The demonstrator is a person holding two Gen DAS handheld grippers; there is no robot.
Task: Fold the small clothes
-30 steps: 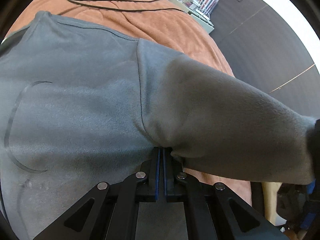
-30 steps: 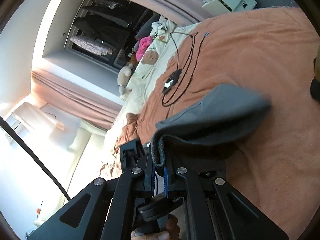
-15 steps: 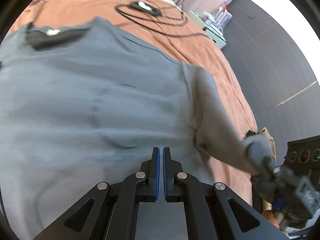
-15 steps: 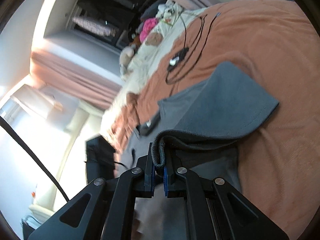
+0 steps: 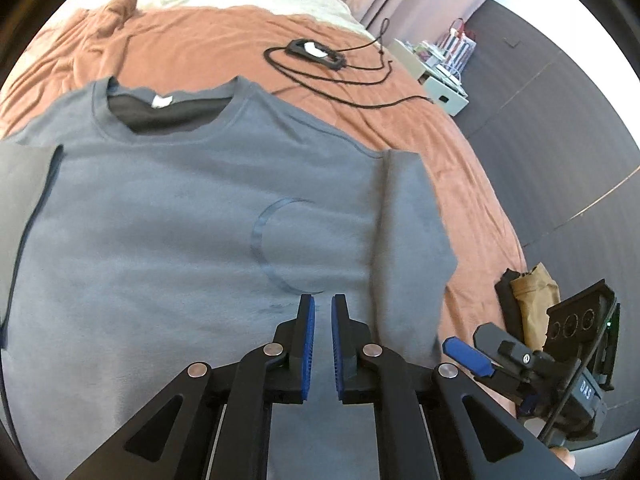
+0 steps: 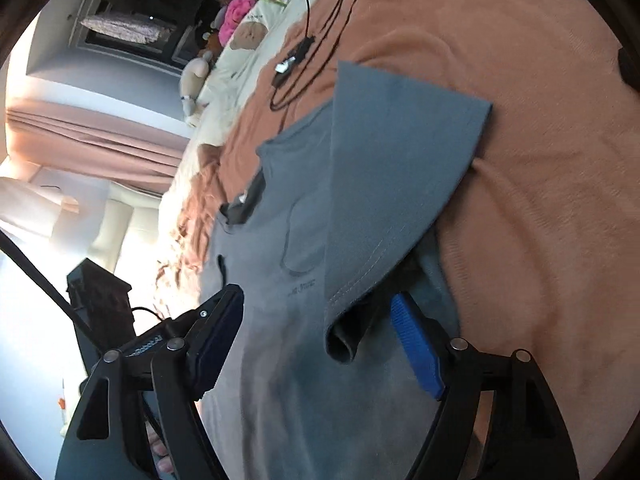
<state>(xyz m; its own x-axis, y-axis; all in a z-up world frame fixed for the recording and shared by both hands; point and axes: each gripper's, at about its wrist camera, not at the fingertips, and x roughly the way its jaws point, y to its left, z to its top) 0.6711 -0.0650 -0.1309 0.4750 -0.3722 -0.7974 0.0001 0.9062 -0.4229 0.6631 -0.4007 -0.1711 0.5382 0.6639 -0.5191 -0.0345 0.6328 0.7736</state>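
A grey-blue T-shirt (image 5: 180,220) lies flat, front up, on the orange blanket (image 5: 460,168), collar at the far end. Its right sleeve (image 5: 412,232) is folded inward along the shirt's edge. My left gripper (image 5: 322,300) hovers over the lower chest; its jaws are opening, a narrow gap shows, and nothing is between them. In the right wrist view the sleeve (image 6: 392,160) lies over the shirt (image 6: 272,360), its cuff loose between the fingers. My right gripper (image 6: 316,296) is opening wide, pads clear of the cloth. Its blue pad (image 5: 468,354) shows at lower right.
A black cable with a small black device (image 5: 316,50) lies on the blanket beyond the collar. Tan and black folded clothes (image 5: 528,304) sit at the bed's right edge. A white storage box (image 5: 444,88) stands on the dark floor. Plush toys (image 6: 236,20) crowd the bed's head.
The right gripper opened and let go of the sleeve cuff, which now lies over the shirt. The left gripper rose and drew back, and its jaws parted slightly.
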